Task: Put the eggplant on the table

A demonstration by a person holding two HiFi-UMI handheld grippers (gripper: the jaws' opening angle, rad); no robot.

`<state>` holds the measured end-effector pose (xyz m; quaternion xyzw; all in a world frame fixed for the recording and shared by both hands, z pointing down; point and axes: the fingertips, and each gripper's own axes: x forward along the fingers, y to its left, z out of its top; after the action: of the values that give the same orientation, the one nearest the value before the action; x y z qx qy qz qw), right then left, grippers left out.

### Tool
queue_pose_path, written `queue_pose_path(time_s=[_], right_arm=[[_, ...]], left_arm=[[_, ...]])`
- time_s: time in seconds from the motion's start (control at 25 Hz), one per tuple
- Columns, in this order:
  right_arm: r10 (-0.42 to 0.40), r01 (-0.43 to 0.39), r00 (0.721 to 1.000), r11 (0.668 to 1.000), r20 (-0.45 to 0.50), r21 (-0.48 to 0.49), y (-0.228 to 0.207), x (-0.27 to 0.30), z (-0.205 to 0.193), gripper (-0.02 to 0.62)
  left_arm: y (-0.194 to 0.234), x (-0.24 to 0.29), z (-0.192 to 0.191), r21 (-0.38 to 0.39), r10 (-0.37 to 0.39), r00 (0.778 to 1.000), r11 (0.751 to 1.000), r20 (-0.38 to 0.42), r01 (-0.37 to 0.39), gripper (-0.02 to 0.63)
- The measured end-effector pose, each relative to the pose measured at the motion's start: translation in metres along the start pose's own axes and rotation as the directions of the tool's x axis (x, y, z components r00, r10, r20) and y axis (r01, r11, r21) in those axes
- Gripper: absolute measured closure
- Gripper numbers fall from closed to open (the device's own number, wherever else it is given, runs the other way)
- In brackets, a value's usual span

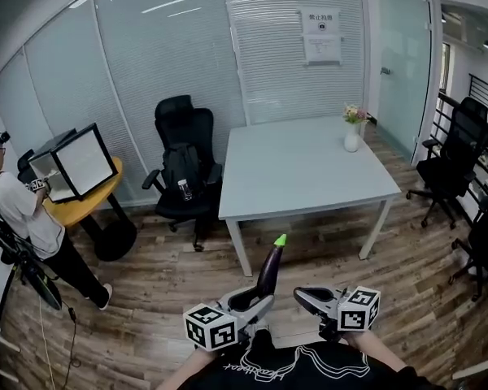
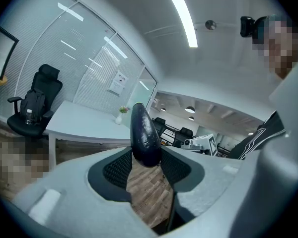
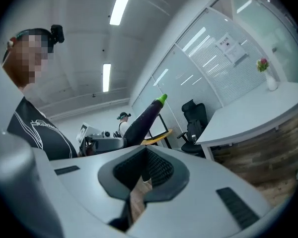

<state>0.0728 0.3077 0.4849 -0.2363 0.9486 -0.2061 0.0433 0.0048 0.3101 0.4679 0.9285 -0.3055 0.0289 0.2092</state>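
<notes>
Gripping, left gripper (image 2: 146, 165): its ribbed pads are pressed on the thick lower end of the eggplant (image 2: 145, 133), one on each side; nothing else is held.
Right gripper (image 3: 144, 170): its jaws are seen drawn together with nothing between them, and it is carried just beside the left one.
Eggplant, place: it is held in the air above the wooden floor (image 1: 146, 291), short of the near edge of the table (image 1: 309, 169) and well apart from it. It stands nearly upright, with the green stem (image 1: 281, 240) uppermost and leaning slightly toward the table.
Eggplant, surface: the dark skin is glossy and smooth, so it is judged slippery; the pads' ribbing is relied on.
Eggplant, weight and stiffness: it is judged fairly light and firm. A hard squeeze could mark the skin.
Eggplant, balance: most of its length stands above the pads, so it could tip or pivot in the grip if swung quickly.
Hold, best place: the thick body is judged the right place to hold it, across its width, not the narrow neck or the stem.
Table, free room: the near edge and the middle are bare, and a vase (image 1: 352, 139) stands by the far right corner.
Setting down: the rounded body is expected to roll, so it should be laid on its side well inside the near edge.
</notes>
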Motion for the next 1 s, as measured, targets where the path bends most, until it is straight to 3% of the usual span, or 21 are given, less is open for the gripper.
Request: queue_pose_path(time_s=[0.2,0.6,1.0], right_arm=[[-0.043,0.043,0.999,0.999,0.022,0.021,-0.022,0.003,0.005,0.586],[-0.048,0.048,0.999,0.999,0.012,0.027,-0.072,0.048,0.028,0.586],[-0.086,0.085,0.996,0.995,0.024,0.043,-0.155,0.113,0.079,0.586]], left_arm=[[0.015,0.004,0.002,-0.003,0.007,1.000,1.000,0.001,-0.007,0.422],[0.080,0.026,0.032,-0.021,0.027,1.000,0.999,0.016,-0.026,0.422],[0.176,0.075,0.095,-0.025,0.011,1.000,1.000,-0.001,-0.011,0.422]])
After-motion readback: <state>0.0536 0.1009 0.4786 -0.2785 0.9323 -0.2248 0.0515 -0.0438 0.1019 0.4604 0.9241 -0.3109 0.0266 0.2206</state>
